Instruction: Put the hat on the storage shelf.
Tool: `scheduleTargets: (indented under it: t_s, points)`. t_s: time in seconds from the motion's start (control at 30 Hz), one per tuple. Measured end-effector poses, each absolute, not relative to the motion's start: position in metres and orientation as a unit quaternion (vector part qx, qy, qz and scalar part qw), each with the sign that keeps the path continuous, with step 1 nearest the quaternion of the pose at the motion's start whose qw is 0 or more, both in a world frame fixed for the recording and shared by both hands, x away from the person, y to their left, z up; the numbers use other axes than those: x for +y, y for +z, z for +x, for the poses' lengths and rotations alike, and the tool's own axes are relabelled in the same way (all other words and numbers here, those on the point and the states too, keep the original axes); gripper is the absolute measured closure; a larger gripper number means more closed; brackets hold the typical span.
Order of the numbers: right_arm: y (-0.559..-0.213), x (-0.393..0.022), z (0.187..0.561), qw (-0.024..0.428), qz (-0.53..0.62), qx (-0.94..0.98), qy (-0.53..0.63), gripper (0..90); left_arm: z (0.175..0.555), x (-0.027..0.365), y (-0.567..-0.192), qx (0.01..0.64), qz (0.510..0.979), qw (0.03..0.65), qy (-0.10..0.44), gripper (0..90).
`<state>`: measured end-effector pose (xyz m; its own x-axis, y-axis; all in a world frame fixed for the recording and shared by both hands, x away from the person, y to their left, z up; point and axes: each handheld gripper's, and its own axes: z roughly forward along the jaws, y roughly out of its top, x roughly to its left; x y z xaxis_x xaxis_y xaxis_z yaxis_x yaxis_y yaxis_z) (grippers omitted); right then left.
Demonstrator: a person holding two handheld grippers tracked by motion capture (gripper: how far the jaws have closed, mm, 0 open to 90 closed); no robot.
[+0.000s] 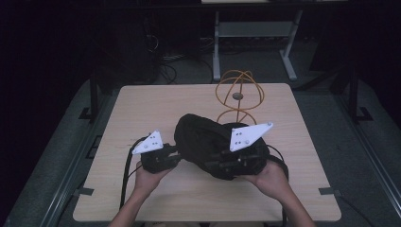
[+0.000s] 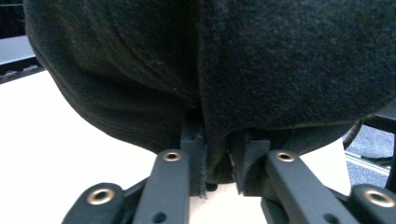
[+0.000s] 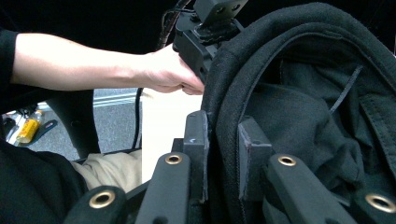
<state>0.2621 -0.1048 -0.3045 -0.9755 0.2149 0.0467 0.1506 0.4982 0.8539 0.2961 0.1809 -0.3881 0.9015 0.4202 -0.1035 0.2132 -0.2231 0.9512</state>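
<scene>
At the left of the high view the left gripper [image 1: 174,152], held in the person's left hand [image 1: 150,176], meets the left edge of a black fabric cap [image 1: 208,142]; in the left gripper view its jaws stand nearly closed, a fold of the dark felt-like cloth [image 2: 215,93] pinched between the pads [image 2: 194,154] just above the pale table [image 2: 70,140]. The cap sits near the middle of the light wooden table [image 1: 142,109], bunched into a rounded mass whose long axis runs from upper left to lower right in the high view — its opening turned toward the right gripper. The right gripper [image 1: 222,163], in the right hand [image 1: 272,176], clamps the cap's lower right side; in the right gripper view the jaws are drawn in on the stitched rim [image 3: 224,140], lining visible inside. Behind the cap stands an orange wire-loop object [image 1: 238,94]. No readable writing or label can be made out anywhere
</scene>
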Motion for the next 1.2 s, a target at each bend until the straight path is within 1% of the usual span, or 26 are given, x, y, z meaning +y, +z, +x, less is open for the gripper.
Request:
scheduleTargets:
  t_s: [0.37,0.57,0.67,0.7,0.83,0.87,0.9,0.97,1.0,1.03,1.07,1.1,1.13,1.17,1.2]
  points:
    - [-0.306,-0.108,0.265,0.017,0.111,0.852,0.511,75.9,0.293,0.19,-0.374,0.211,0.769,0.595,0.098,85.1]
    - [-0.303,-0.114,0.27,0.012,0.122,0.837,0.533,71.7,0.293,0.197,-0.352,0.213,0.761,0.603,0.106,85.6]
    - [-0.304,-0.117,0.276,-0.003,0.129,0.831,0.541,69.6,0.295,0.2,-0.337,0.208,0.768,0.594,0.114,85.8]
    - [-0.304,-0.117,0.276,-0.003,0.129,0.831,0.541,69.6,0.295,0.2,-0.337,0.208,0.768,0.594,0.114,85.9]
    - [-0.306,-0.119,0.286,-0.025,0.135,0.818,0.558,67.3,0.297,0.203,-0.326,0.208,0.771,0.59,0.119,85.9]
    - [-0.306,-0.12,0.287,-0.028,0.137,0.813,0.565,65.4,0.298,0.204,-0.318,0.209,0.77,0.591,0.121,85.9]
    - [-0.306,-0.12,0.287,-0.028,0.137,0.813,0.565,65.4,0.298,0.204,-0.318,0.209,0.77,0.591,0.121,86.0]
    - [-0.306,-0.124,0.29,-0.034,0.145,0.802,0.578,60.1,0.298,0.206,-0.311,0.208,0.768,0.593,0.122,86.0]
    - [-0.306,-0.127,0.292,-0.034,0.152,0.796,0.585,53.0,0.299,0.205,-0.303,0.206,0.771,0.59,0.126,86.0]
    - [-0.306,-0.127,0.292,-0.034,0.152,0.796,0.585,53.0,0.299,0.205,-0.303,0.206,0.771,0.59,0.126,86.0]
    - [-0.307,-0.132,0.292,-0.032,0.161,0.791,0.589,47.6,0.3,0.205,-0.296,0.204,0.776,0.582,0.131,86.1]
    - [-0.307,-0.132,0.292,-0.032,0.161,0.791,0.589,47.6,0.3,0.205,-0.296,0.204,0.776,0.582,0.131,86.1]
    - [-0.308,-0.136,0.292,-0.026,0.17,0.789,0.59,41.4,0.301,0.204,-0.293,0.201,0.782,0.575,0.134,86.1]
    - [-0.308,-0.136,0.292,-0.026,0.17,0.789,0.59,41.4,0.301,0.204,-0.293,0.201,0.782,0.575,0.134,86.1]
    - [-0.311,-0.143,0.292,-0.016,0.183,0.786,0.59,37.0,0.302,0.206,-0.29,0.202,0.786,0.569,0.135,86.2]
